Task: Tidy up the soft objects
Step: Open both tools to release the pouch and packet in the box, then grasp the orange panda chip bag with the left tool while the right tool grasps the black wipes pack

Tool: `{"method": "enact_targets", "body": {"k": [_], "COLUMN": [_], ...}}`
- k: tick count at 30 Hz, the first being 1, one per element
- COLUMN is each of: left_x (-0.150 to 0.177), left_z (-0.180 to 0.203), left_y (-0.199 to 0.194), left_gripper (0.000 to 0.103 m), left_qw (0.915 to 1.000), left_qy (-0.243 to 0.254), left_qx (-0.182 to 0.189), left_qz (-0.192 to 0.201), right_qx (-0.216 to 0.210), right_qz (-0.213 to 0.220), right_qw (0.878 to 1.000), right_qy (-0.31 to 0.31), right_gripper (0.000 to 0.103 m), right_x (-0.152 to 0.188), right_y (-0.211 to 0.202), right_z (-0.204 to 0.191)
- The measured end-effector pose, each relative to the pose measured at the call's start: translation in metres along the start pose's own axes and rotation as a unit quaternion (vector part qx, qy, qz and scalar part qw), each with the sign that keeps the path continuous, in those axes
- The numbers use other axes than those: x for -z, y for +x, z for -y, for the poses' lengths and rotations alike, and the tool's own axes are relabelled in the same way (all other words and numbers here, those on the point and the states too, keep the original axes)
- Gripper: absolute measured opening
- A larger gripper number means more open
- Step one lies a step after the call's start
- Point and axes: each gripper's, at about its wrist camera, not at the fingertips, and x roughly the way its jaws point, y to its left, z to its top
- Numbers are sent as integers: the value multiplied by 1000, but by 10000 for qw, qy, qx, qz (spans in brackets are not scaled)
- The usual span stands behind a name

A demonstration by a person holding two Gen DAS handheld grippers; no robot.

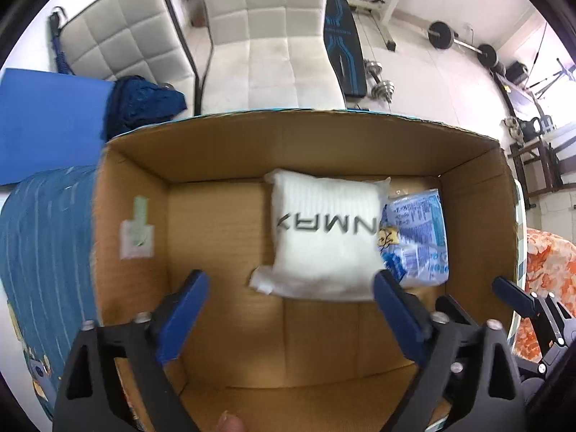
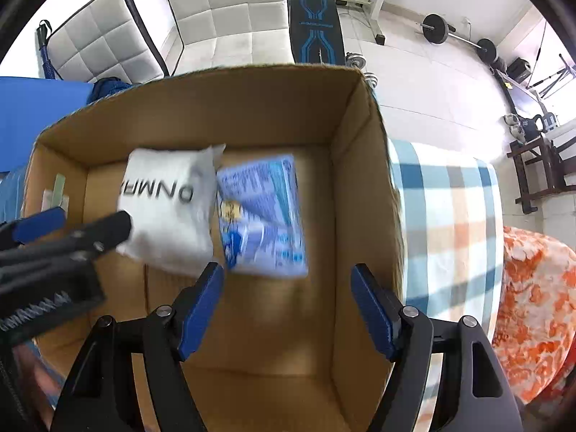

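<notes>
White pack (image 1: 324,237), blue-printed packet (image 1: 419,237), brown box (image 1: 216,237)

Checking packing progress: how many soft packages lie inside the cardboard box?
2: a white plastic-wrapped bundle mid-floor, and a blue printed packet beside it on its right, inside the brown cardboard box. None appear hidden.

White quilted chairs (image 1: 273,36), weight bench (image 2: 315,32), barbell (image 2: 457,37) behind.

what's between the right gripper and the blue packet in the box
Nothing: in the right wrist view only bare cardboard box floor separates the open right gripper from the blue packet.
</notes>
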Motion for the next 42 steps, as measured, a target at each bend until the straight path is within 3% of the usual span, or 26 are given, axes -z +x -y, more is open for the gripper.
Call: {"method": "enact_targets", "body": {"k": [4, 10, 19, 32, 38, 42], "left_x": [21, 57, 108, 165, 191, 231], "left_z": [-14, -31, -26, -13, -14, -24], "left_y": [-15, -41, -121, -201, -212, -202], "left_gripper": [99, 99, 99, 99, 99, 99], "left_qw": [9996, 9988, 9921, 9823, 9811, 9801], "left_qy": [-61, -199, -117, -68, -130, -351], "left_qx": [-134, -52, -195, -221, -215, -507], "left_qz": [248, 440, 1236, 1857, 1920, 1886], "right_qx": [-136, -335, -285, -420, -888, -447], "right_qz": [-14, 311, 1060, 1511, 1624, 1665], "right_qw": [9998, 9988, 9939, 9876, 9827, 9849], "right_qy": [109, 182, 103, 40, -21, -182], "right_gripper": [79, 103, 103, 103, 103, 103], "right_x": [21, 51, 94, 163, 180, 200], "right_y": [-12, -40, -120, -203, -207, -186], "right_z": [4, 3, 1, 4, 13, 23]}}
